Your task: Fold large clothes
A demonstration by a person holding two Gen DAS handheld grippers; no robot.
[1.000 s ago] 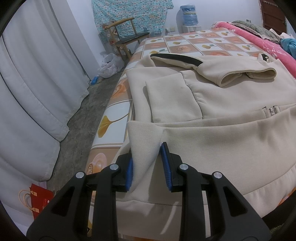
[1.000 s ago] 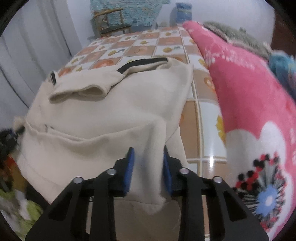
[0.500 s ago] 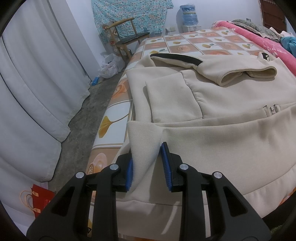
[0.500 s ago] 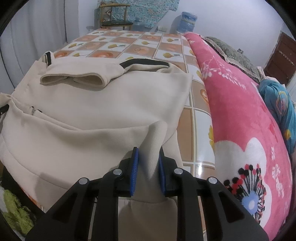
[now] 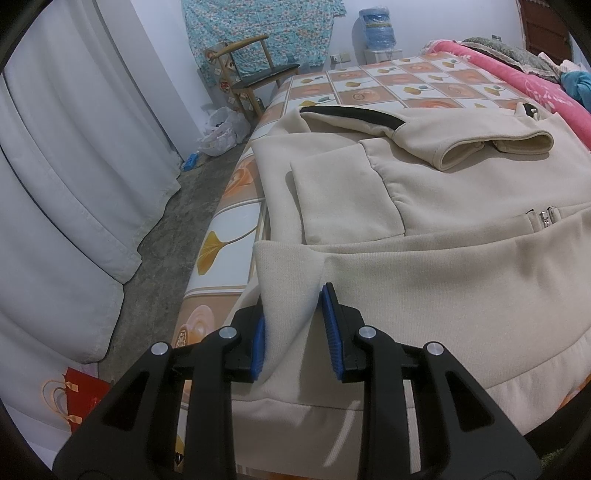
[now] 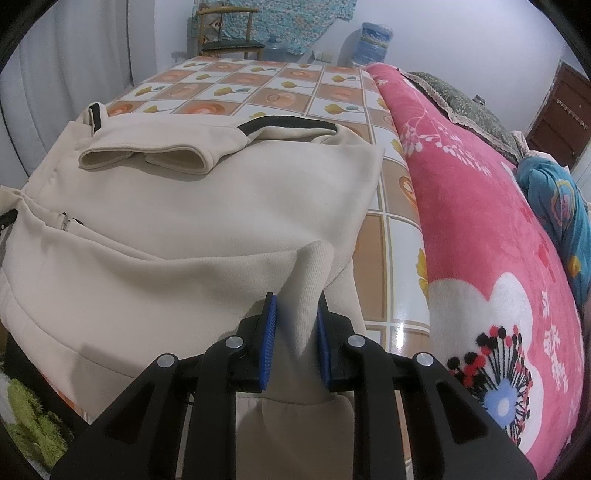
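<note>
Between the earliest right-wrist picture and this one, that view has swung: the pink blanket [image 6: 480,258] fills less of the frame, the door [image 6: 557,118] at far right has come into sight, and the blur is gone. The right gripper [image 6: 293,332] has narrowed on its fold of the cream jacket [image 6: 184,229], and the blue pads now press the raised fabric from both sides. The left wrist view is unchanged; the left gripper [image 5: 295,328] holds a lifted corner of the jacket's [image 5: 424,295] hem, the left pad pressed into the cloth, while a thin shadowed gap shows beside the right pad, so contact there is hard to confirm.

The jacket lies spread on the checked bedspread [image 5: 388,81], a sleeve folded across its upper part, its near hem hanging over the bed's edge. Its lower edge is cut off behind both grippers' black arms. A chair [image 5: 255,81] and a water bottle [image 5: 376,31] stand by the far wall.
</note>
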